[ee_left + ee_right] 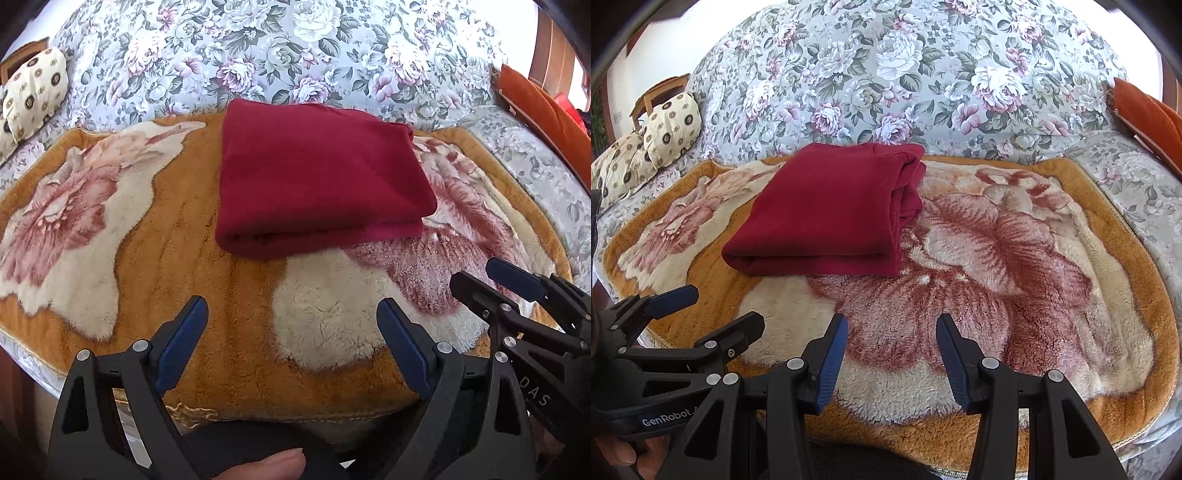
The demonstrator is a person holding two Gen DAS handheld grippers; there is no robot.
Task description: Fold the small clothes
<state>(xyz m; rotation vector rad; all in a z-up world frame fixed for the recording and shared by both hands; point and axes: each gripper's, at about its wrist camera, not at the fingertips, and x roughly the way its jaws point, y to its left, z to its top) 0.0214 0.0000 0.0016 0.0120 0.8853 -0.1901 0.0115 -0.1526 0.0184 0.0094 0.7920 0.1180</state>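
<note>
The left gripper (291, 314) hovers with fingers spread and empty. Ahead of it, the red garment (317, 177) lies folded on the fleecy blanket (207, 266). The right gripper (892, 332) gapes too, gripping nothing.

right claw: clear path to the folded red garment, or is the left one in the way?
Probably yes. The right claw is open and empty, with only bare blanket between it and the red garment. The left claw sits off to the side, apart from that line.
</note>
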